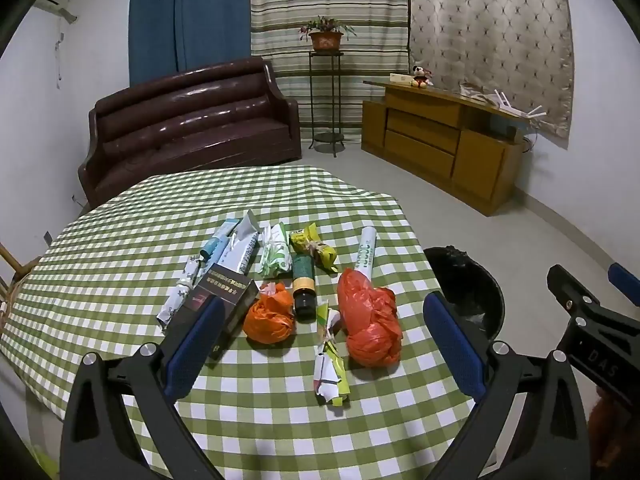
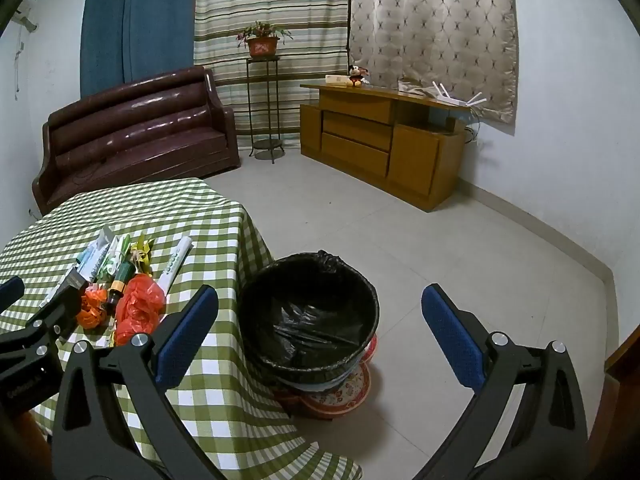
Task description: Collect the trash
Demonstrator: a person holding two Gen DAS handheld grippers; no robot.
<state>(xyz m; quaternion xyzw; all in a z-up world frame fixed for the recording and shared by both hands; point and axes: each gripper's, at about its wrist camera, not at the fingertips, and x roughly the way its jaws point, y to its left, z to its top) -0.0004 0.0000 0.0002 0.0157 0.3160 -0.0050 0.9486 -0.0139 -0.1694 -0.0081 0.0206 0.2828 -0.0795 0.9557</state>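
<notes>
Though carton (image 1: 224,296) print blurred, right hand-held gripper (image 1: 588,312) reads "DAS".

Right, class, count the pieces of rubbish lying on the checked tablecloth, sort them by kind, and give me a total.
Orange-red plastic bags: 2
Dark green bottle: 1
Dark box: 1
Yellow-green wrappers: 2
Pale tubes, packets and rolls: 5
Total: 11
</notes>
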